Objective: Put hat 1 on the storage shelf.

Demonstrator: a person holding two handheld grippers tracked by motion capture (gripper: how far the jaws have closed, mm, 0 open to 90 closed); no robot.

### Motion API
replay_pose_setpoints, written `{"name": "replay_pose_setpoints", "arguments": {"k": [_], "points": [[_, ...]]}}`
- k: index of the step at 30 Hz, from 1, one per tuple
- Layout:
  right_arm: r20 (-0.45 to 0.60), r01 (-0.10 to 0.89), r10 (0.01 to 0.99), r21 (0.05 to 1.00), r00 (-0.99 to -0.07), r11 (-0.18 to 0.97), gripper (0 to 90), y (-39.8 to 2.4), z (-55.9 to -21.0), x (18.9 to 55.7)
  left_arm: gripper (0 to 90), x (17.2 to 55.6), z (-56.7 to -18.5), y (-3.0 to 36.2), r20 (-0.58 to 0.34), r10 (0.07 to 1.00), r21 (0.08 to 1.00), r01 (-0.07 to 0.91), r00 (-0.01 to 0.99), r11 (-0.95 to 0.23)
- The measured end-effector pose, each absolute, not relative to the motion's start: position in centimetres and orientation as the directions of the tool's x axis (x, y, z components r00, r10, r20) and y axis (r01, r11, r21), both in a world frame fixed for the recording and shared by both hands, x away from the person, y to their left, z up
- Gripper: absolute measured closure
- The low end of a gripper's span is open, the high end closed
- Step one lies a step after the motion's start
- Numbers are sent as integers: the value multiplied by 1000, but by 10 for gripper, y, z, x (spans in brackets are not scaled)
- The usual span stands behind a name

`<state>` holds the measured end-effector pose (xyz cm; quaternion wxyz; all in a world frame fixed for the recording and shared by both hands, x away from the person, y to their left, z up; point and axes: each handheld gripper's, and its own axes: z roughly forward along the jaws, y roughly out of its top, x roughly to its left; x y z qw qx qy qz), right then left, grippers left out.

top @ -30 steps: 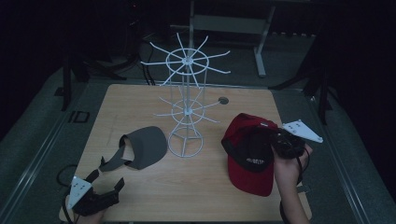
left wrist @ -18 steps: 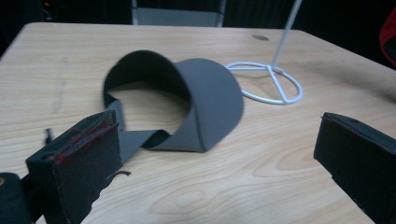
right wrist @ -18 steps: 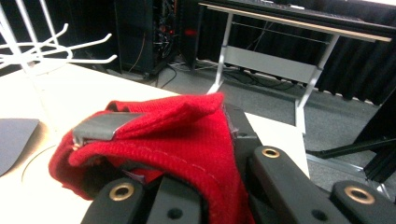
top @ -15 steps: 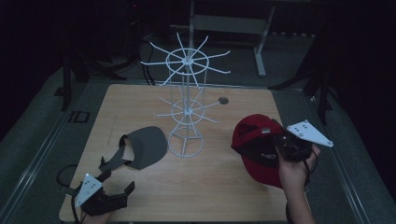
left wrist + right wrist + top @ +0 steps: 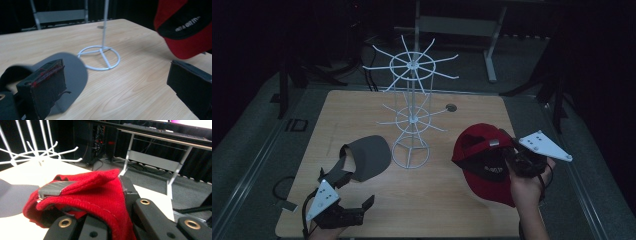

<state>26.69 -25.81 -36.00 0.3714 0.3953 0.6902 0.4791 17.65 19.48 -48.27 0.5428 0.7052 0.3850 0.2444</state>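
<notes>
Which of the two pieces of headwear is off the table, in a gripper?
The red cap, clamped in the right gripper and lifted right of the white rack. The grey visor lies flat on the table, ahead of the open left gripper.

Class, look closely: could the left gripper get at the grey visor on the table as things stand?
Probably yes: the left gripper is open, and the grey visor lies just ahead on the table with nothing between.

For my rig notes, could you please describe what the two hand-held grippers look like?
Each is a black hand-held gripper with two blocky black jaws. The left hand-held gripper and the right hand-held gripper each carry a pale grey three-cornered plate dotted with small holes. A dark cable trails from each. The left jaw pad shows red smears.
</notes>
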Motion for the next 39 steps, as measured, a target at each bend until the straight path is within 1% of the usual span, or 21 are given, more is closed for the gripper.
{"name": "replay_pose_setpoints", "arguments": {"k": [4,9,17,21,28,32,36,39], "points": [[-136,174,896,958,-424,227,865,-257,-355,264,22,179,-474,186,-71,793,959,261,605,-113],[-128,160,888,963,-441,218,865,-254,-347,259,22,185,-460,167,-39,764,966,220,644,-137],[-110,149,879,968,-464,200,864,-253,-341,252,22,193,-448,137,-18,713,967,192,701,-165],[-106,143,875,971,-472,194,864,-252,-339,250,22,197,-444,123,5,698,968,173,716,-184],[-96,134,861,973,-500,187,865,-247,-341,247,22,204,-436,100,12,663,969,156,749,-193],[-96,125,853,975,-512,185,864,-244,-340,244,23,208,-427,86,45,645,970,122,763,-212],[-97,118,845,976,-526,185,864,-241,-338,240,22,213,-417,71,43,607,973,106,794,-207],[-90,115,838,977,-538,179,864,-240,-337,237,22,216,-412,61,66,592,971,85,803,-224]]}}
